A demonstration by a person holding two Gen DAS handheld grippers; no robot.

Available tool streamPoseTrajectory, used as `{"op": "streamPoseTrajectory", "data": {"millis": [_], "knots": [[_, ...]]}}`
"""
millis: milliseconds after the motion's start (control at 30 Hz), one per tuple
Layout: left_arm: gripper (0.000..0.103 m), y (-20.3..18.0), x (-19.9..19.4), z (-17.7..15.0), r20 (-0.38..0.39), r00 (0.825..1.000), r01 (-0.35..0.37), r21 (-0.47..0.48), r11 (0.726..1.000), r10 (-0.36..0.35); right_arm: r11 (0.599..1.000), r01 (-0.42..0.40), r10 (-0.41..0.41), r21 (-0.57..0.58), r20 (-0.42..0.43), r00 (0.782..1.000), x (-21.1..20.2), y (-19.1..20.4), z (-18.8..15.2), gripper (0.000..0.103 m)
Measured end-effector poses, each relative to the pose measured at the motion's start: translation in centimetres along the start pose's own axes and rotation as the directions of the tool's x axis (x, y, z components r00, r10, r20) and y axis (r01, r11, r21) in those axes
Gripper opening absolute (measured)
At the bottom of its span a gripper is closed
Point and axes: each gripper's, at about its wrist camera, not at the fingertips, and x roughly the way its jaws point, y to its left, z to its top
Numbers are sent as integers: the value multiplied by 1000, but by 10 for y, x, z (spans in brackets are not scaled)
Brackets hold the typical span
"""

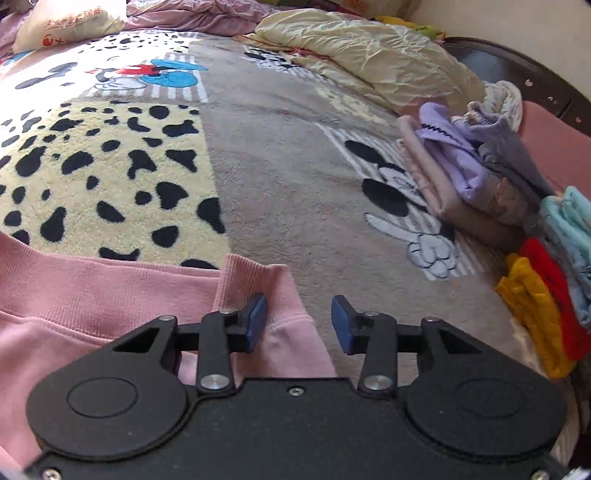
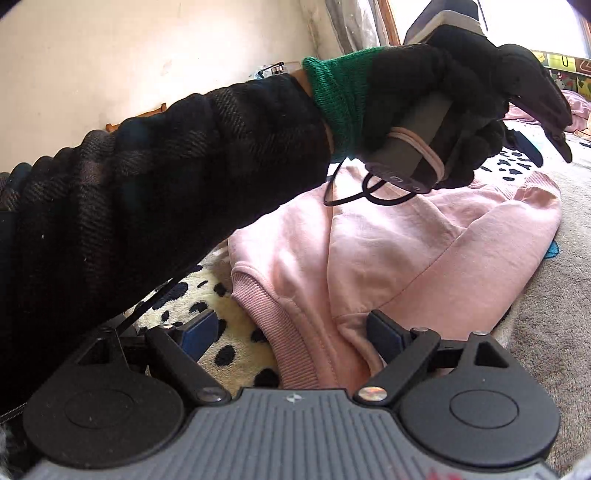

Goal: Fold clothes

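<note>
Both jaws wide, empty (blue pads bare), over pink sweatshirt cuffs.

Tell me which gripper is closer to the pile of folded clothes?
Left. The left gripper, jaws open, sits over the pink sweatshirt's cuff with the folded clothes pile ahead to its right. The right gripper straddles the sweatshirt's ribbed hem; its view shows no pile.

bed blanket: cartoon print | wall: cream | window: possibly, sunlit
</note>
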Motion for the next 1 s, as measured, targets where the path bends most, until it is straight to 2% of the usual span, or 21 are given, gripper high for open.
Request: {"op": "streamPoseTrajectory", "data": {"millis": [33,100,167,200,233,300,333,367,400,433,533,633,700,767,833,900,1000], "knots": [[31,4,2,0,15,1000,-1,-23,1000,2,1000,-1,1,2,0,1000,0,0,0,88],[38,2,-13,5,51,997,60,-45,997,-58,1000,-4,4,8,1,1000,0,-2,1,88],[54,0,-16,5,76,994,81,-35,996,-78,1000,-9,9,14,0,1000,0,-2,2,88],[55,3,-9,4,44,998,39,-33,999,-38,1000,-9,9,12,-2,1000,0,-2,2,88],[44,6,-2,3,9,1000,-8,-29,1000,8,1000,-8,8,9,-4,1000,1,-2,2,88],[45,3,-30,4,74,997,-17,-47,999,21,1000,-7,7,6,-3,1000,0,-1,2,88],[47,4,-55,0,139,990,-16,-61,998,24,1000,-5,5,11,6,1000,-2,-2,3,88],[55,5,-80,-4,204,978,-14,-74,997,29,1000,-3,3,16,16,1000,-5,-2,3,86],[57,6,-105,-9,269,963,-10,-88,996,34,1000,-1,0,21,26,1000,-8,-2,4,86],[57,12,-129,-16,309,948,-40,-131,991,79,1000,3,-4,30,41,999,-10,-3,4,86],[57,32,-181,-48,375,905,-126,-220,967,203,1000,17,-18,23,56,998,-15,-3,8,86],[57,61,-209,-93,382,870,-188,-327,926,312,999,37,-37,-3,54,998,-17,1,7,86],[57,85,-209,-116,353,881,-164,-396,903,315,998,57,-55,-31,56,997,-19,4,4,86],[56,106,-203,-126,298,895,-170,-461,871,332,996,74,-71,-48,59,996,-23,6,1,86],[56,123,-198,-130,280,906,-150,-491,858,318,996,85,-82,-40,67,994,-27,3,3,86],[54,134,-196,-131,283,916,-95,-537,838,285,995,93,-90,-27,71,993,-28,-1,5,86],[44,142,-193,-127,300,920,-45,-556,830,251,995,102,-100,-24,54,994,-21,2,3,86]]}}
